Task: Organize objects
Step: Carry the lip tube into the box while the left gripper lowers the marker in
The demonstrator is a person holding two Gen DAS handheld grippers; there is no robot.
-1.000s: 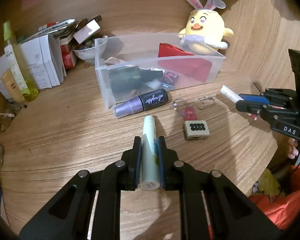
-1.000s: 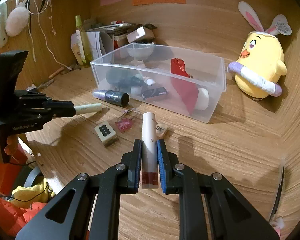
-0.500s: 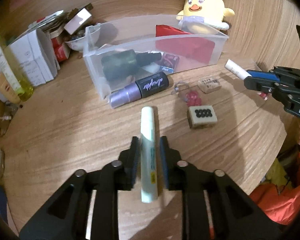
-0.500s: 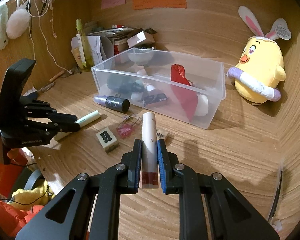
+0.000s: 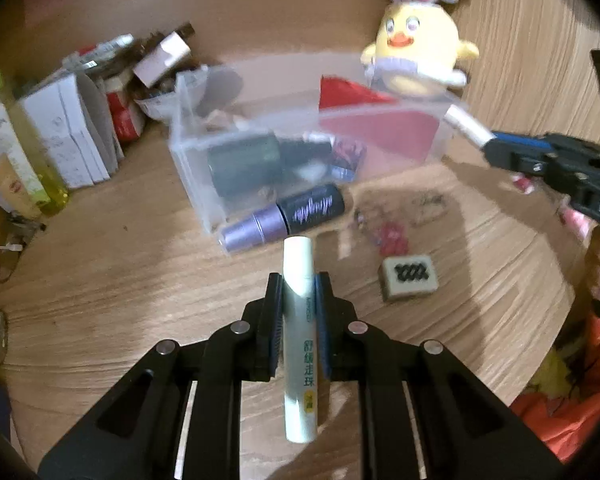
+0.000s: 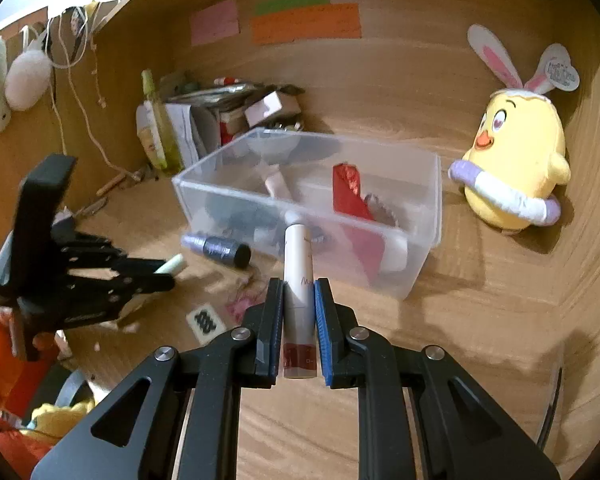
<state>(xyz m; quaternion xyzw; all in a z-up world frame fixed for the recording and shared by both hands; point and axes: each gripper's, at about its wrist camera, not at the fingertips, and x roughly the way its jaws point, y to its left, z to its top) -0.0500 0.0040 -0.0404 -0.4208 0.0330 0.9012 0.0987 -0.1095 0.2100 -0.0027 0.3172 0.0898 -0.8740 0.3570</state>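
Observation:
My left gripper (image 5: 298,282) has a pale green tube (image 5: 300,344) between its pads, and its jaws are closing on it. The tube hangs above the wooden desk, just short of a purple and black bottle (image 5: 284,216). My right gripper (image 6: 299,286) is shut on a white tube with a dark red base (image 6: 298,248), whose tip reaches the front wall of the clear plastic bin (image 6: 420,208). The bin (image 5: 188,152) holds a dark bottle, a red packet and small items. Each gripper shows in the other's view: the right gripper (image 5: 496,146) and the left gripper (image 6: 168,276).
A tile with black dots (image 5: 410,280) and a pink keychain (image 5: 392,240) lie on the desk in front of the bin. A yellow plush chick (image 6: 512,160) sits at the right wall. Boxes, papers and a yellow bottle (image 5: 32,148) crowd the back left corner.
The left jaws loosened around the green tube half a second ago and now press on it again, further up its length. The right gripper has carried its tube closer to the bin.

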